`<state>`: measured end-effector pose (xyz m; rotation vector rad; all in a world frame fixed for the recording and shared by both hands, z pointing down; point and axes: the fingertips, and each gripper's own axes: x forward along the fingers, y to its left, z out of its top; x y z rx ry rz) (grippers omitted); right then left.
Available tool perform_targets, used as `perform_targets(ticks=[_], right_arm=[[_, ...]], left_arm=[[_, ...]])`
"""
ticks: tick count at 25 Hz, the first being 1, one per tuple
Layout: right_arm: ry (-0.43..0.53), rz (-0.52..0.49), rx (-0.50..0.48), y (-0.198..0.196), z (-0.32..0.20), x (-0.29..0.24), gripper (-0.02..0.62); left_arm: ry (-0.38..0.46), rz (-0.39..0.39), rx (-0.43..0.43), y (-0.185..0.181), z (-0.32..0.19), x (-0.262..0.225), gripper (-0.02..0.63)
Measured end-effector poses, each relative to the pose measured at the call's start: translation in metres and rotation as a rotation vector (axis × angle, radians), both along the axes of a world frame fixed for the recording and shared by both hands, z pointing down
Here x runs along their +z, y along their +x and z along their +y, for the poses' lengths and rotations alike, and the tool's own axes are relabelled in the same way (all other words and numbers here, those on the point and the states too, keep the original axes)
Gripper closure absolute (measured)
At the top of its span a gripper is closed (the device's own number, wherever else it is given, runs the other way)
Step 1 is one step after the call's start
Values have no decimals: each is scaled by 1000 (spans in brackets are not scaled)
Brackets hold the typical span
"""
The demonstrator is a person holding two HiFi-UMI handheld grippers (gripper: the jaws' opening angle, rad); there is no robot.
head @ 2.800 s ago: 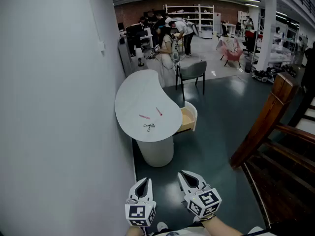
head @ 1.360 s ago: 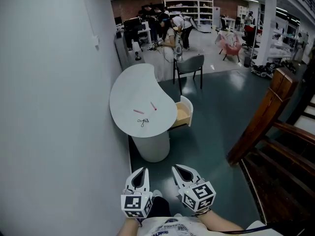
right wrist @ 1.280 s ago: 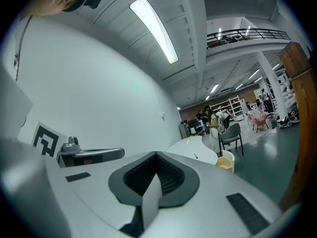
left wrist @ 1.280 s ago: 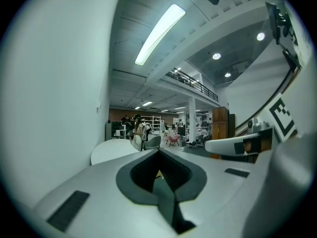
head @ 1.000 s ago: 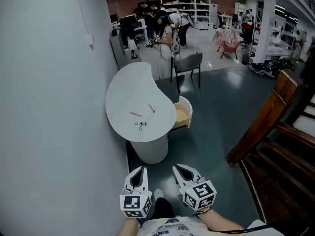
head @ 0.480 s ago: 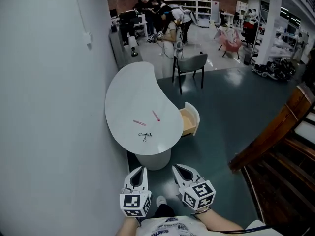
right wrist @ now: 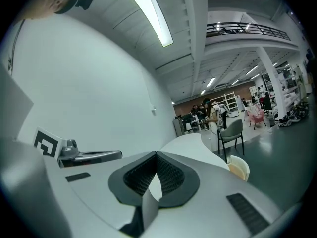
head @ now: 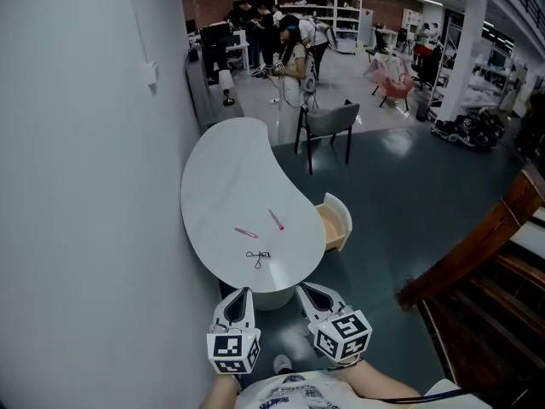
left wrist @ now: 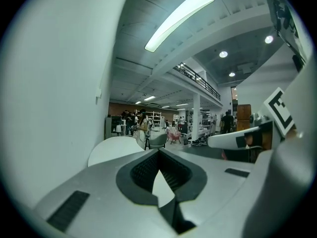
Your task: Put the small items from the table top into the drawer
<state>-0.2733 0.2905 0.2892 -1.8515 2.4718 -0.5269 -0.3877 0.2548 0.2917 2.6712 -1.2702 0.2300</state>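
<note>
Leftward, a plain white wall [head: 77,186] filled that side of the head view, and a dark teal floor [head: 392,186] ran off toward a busy workshop where several people [head: 289,45] stood at benches. Against the wall stood the white kidney-shaped table [head: 226,169]. A brown wooden stair rail [head: 477,245] rose well off to its right, and one grey chair [head: 328,122] stood just beyond its far end. One small drawer [head: 335,226] hung open from the table's right edge, its pale wooden inside in view. Only open floor lay between the grippers and the table's near end. Both grippers were held low and close to the body, side by side, pointing nearly level toward the table. The left gripper [head: 243,293] had its jaws pressed together with nothing between them, and the right gripper [head: 305,290] was the same, tips meeting and empty. Three small items lay on the near half of the tabletop, apart from both grippers: the left pink stick [head: 246,233], the right pink stick [head: 276,220] closer to the drawer, and nearest the edge one black wiry thing [head: 258,257], too small to identify
</note>
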Motion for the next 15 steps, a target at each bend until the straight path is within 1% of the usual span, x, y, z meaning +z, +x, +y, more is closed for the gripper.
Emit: perform_targets(ticks=[6, 15], right_arm=[[-18, 4, 3, -8, -31, 6, 575], [-35, -2, 4, 2, -81, 13, 575]], left_arm=[[-6, 21, 3, -5, -34, 3, 586], [-17, 33, -15, 2, -84, 10, 586]])
